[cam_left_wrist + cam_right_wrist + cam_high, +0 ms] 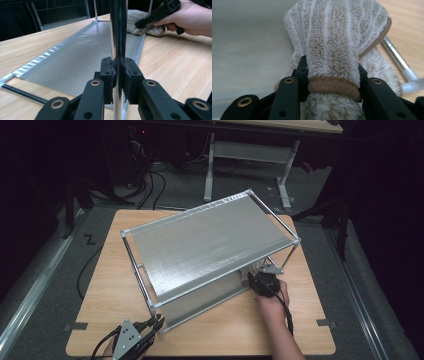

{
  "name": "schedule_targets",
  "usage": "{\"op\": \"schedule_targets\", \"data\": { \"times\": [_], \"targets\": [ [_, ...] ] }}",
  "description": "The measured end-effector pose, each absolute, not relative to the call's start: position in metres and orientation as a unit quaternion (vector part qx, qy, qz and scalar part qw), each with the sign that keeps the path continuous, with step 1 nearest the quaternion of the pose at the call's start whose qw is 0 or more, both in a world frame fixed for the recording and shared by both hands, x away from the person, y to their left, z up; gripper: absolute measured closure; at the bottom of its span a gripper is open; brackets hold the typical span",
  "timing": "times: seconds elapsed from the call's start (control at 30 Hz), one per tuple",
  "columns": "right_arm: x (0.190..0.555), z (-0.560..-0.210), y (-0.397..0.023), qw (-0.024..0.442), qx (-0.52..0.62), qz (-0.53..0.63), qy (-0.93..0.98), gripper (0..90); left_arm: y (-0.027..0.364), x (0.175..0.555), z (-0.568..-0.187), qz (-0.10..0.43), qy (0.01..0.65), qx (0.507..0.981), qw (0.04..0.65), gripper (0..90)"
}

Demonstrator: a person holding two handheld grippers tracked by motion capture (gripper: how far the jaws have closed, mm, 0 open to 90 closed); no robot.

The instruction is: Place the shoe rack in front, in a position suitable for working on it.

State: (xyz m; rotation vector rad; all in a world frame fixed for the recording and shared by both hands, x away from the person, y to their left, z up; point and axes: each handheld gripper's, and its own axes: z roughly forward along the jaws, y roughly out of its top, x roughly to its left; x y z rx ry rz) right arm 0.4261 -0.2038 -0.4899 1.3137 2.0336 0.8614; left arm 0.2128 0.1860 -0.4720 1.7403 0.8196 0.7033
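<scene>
Pale wooden tabletop (300,320) under a two-tier metal-framed rack with grey shelf sheets (210,240), set askew, front corner close to the near edge, bare wood at both sides. Left gripper (119,75) pressed tight on the rack's shiny upright corner post (118,30), low at the near-left corner. Right gripper (333,80) pinching a bunched beige striped towel with brown trim (337,32), pads sunk into the pile, towel resting on the lower grey shelf near its right end, just beside a chrome rail (395,58). Same towel (136,18) seen beyond the post under the right hand (192,18). Dark room behind, grey floor, cables, another table's legs.
</scene>
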Motion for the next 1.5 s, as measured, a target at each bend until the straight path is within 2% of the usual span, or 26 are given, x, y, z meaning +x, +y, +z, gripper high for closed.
{"op": "schedule_targets", "data": {
  "times": [0.1, 0.5, 0.6, 0.7, 0.9, 1.03, 1.17, 1.27, 1.4, 1.5],
  "targets": [
    [0.428, -0.494, -0.207, 0.272, 0.497, 0.324, 0.757, 61.7, 0.186, 0.213, -0.472, 0.290, 0.343, 0.725, 0.522, 79.0],
    [0.407, -0.494, -0.234, 0.283, 0.503, 0.324, 0.749, 60.7, 0.166, 0.204, -0.472, 0.273, 0.306, 0.742, 0.530, 78.8],
    [0.403, -0.485, -0.243, 0.302, 0.504, 0.339, 0.735, 60.7, 0.164, 0.204, -0.472, 0.271, 0.309, 0.740, 0.532, 78.8],
    [0.409, -0.474, -0.256, 0.317, 0.513, 0.344, 0.720, 60.1, 0.163, 0.204, -0.471, 0.271, 0.310, 0.740, 0.532, 78.8],
    [0.428, -0.486, -0.272, 0.298, 0.525, 0.341, 0.721, 57.3, 0.163, 0.203, -0.472, 0.272, 0.314, 0.737, 0.533, 78.8],
    [0.430, -0.491, -0.270, 0.296, 0.522, 0.348, 0.720, 49.3, 0.163, 0.203, -0.472, 0.275, 0.314, 0.736, 0.533, 78.7],
    [0.423, -0.488, -0.269, 0.304, 0.524, 0.354, 0.713, 37.0, 0.163, 0.204, -0.471, 0.274, 0.315, 0.734, 0.536, 77.8],
    [0.416, -0.482, -0.272, 0.310, 0.532, 0.356, 0.703, 33.4, 0.163, 0.203, -0.471, 0.274, 0.316, 0.731, 0.539, 76.1],
    [0.409, -0.481, -0.273, 0.311, 0.531, 0.356, 0.703, 34.6, 0.164, 0.201, -0.470, 0.277, 0.314, 0.731, 0.538, 75.0],
    [0.406, -0.485, -0.273, 0.309, 0.525, 0.360, 0.706, 47.0, 0.166, 0.199, -0.469, 0.282, 0.314, 0.731, 0.537, 74.8]
  ]
}}
